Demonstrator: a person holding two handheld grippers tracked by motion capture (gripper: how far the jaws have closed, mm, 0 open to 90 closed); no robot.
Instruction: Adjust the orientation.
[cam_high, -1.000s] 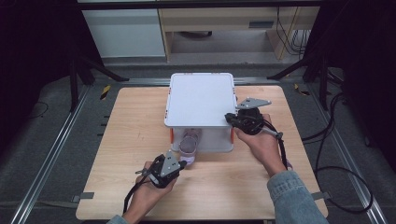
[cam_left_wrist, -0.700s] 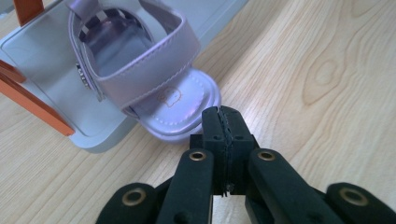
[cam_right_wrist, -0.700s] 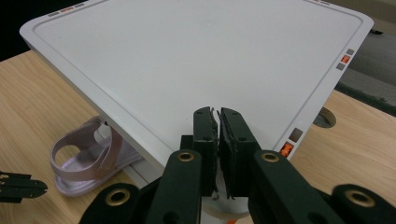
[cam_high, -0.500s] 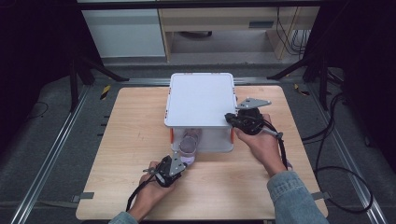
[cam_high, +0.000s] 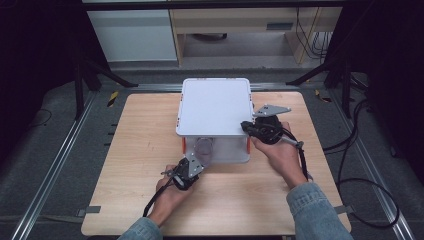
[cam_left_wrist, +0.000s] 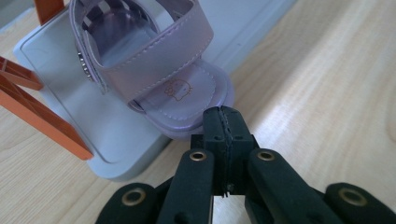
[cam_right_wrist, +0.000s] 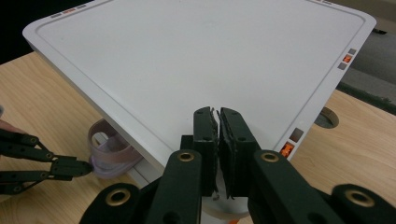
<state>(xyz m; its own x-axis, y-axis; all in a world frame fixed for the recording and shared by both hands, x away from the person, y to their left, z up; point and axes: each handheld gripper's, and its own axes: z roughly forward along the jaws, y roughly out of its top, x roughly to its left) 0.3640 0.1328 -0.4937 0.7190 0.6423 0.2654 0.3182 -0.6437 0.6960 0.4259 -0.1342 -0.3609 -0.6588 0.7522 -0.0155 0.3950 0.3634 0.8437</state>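
One wooden bench (cam_high: 145, 165) carries one white two-level stand (cam_high: 215, 105) with a flat lid-like top and orange braces, and one pale lilac sandal (cam_left_wrist: 163, 79) sits on the stand's lower shelf, its toe poking out over the front edge toward the person. In the left gripper view the sandal shows one broad strap across the foot, a second strap behind it, and a small cat face printed on the insole; two orange braces (cam_left_wrist: 37, 121) stand at the stand's side. Two tools are in play, one in each hand. The left tool (cam_high: 192, 162) lies low over the bench in front of the stand; its jaws are clenched together with nothing between them, and their tips sit right at the sandal's toe, whether touching it or just short I cannot tell. The right tool (cam_high: 248, 128) is at the stand's right front corner, at the edge of the white top; its jaws are also pressed together, gripping nothing, with the tips over the rim of the top panel (cam_right_wrist: 187, 60). In the right gripper view the left tool (cam_right_wrist: 84, 169) appears at the far left, its tip right against the sandal (cam_right_wrist: 112, 149) under the top's overhang. Two denim sleeves enter from below.
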